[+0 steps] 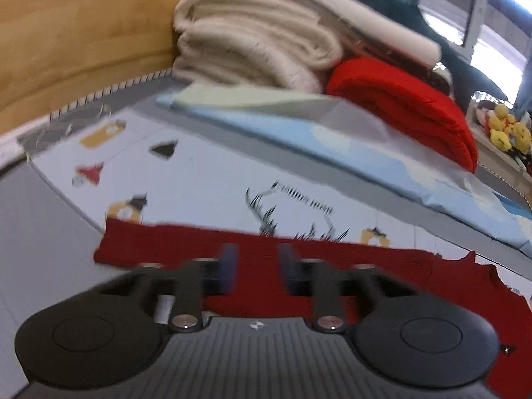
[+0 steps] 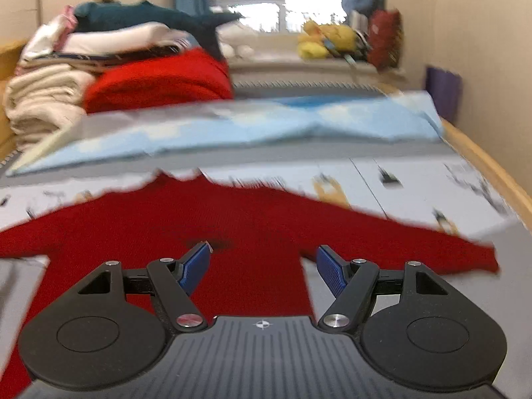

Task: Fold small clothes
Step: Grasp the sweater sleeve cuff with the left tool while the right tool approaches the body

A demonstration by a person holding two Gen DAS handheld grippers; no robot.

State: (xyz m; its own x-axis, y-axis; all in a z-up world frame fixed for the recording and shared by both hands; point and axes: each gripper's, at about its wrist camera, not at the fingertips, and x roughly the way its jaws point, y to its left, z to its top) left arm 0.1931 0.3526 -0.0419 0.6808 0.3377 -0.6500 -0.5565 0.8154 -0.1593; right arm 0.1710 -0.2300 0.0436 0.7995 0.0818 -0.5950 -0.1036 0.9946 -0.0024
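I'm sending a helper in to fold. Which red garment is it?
On the bed, past the blue pillow, clothes are stacked. The red sweater to fold lies nearer, spread flat with sleeves out. The other red knit is rolled up beside the stack.

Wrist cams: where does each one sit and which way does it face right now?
Left wrist: on the left gripper, angled down over the red sweater's edge, facing the folded stack by the wooden headboard; its own fingers show.
Right wrist: on the right gripper, jaws open, above the sweater's body, facing the window; its own fingers show.
Shared: the sweater, the light blue sheet, the stack with the folded red blanket.
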